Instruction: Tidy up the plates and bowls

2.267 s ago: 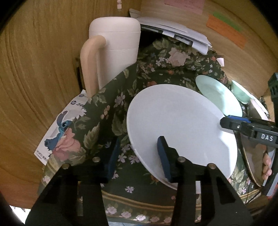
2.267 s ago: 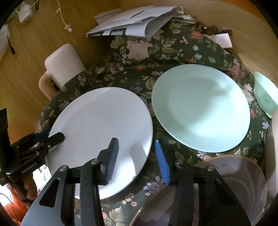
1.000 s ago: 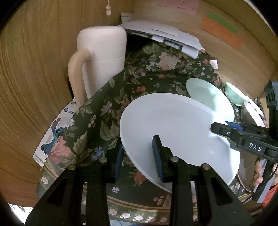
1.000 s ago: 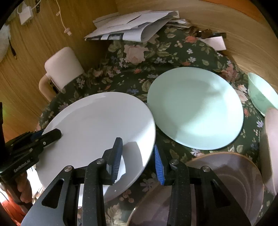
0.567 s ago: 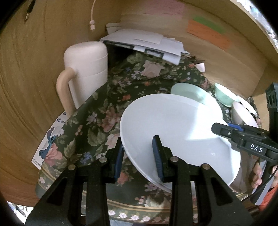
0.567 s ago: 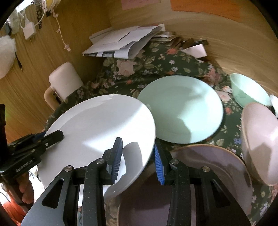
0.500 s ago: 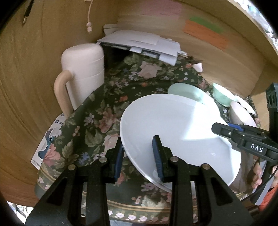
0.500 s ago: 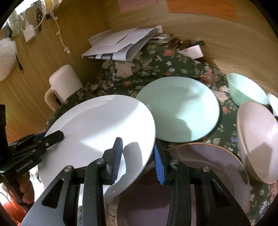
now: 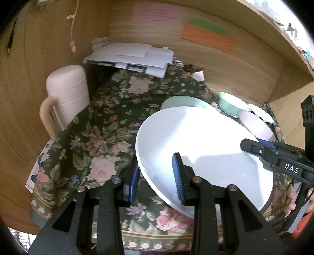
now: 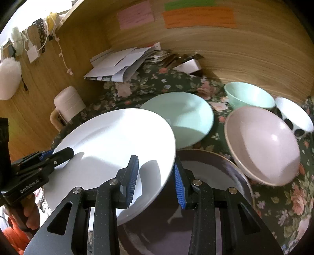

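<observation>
The left hand-held gripper (image 9: 156, 179) and right hand-held gripper (image 10: 155, 176) each clamp opposite rims of the white plate (image 10: 117, 149). It hangs tilted above the bench (image 9: 102, 137).

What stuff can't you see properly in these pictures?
- Dark plate: right wrist view, its left part hidden under the lifted white plate.
- Mint plate: left wrist view, mostly behind the white plate.
- Wall notes: writing too blurred to read, both views.
- Spotted bowl: right wrist view, partly behind the pink bowl.

Left floral cloth (image 9: 94, 137) lies open; bowls (image 10: 263, 141) and mint plate (image 10: 188, 115) crowd the right.
</observation>
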`<state>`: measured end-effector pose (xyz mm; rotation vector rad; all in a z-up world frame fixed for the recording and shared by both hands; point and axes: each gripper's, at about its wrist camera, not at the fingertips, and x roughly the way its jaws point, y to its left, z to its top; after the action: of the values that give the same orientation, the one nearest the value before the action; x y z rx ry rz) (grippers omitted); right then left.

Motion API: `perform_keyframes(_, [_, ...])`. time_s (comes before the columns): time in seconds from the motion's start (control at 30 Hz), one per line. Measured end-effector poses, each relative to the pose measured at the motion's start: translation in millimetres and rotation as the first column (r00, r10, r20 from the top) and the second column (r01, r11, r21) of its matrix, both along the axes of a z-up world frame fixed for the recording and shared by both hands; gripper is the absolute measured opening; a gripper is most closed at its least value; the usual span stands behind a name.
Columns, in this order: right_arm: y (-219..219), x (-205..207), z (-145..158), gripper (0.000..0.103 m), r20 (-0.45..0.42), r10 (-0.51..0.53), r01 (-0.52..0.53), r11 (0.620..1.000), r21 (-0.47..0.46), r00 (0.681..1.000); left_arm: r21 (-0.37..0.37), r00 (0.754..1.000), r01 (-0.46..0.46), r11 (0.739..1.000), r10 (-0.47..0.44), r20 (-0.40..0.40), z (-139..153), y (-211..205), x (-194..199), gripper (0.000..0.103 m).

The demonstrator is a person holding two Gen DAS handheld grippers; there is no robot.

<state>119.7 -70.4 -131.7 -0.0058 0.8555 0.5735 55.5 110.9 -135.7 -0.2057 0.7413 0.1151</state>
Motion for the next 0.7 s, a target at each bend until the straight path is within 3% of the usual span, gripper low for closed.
perform_keyframes(0.7, [-62.6, -21.8, -2.6, 0.032, 0.004, -0.112, 0.112, 0.993, 0.033, 0.994, -0.001, 0.994, 0.108, 0.994, -0.108, -0.013, -0.2, -59.4, 4.6, 0.033])
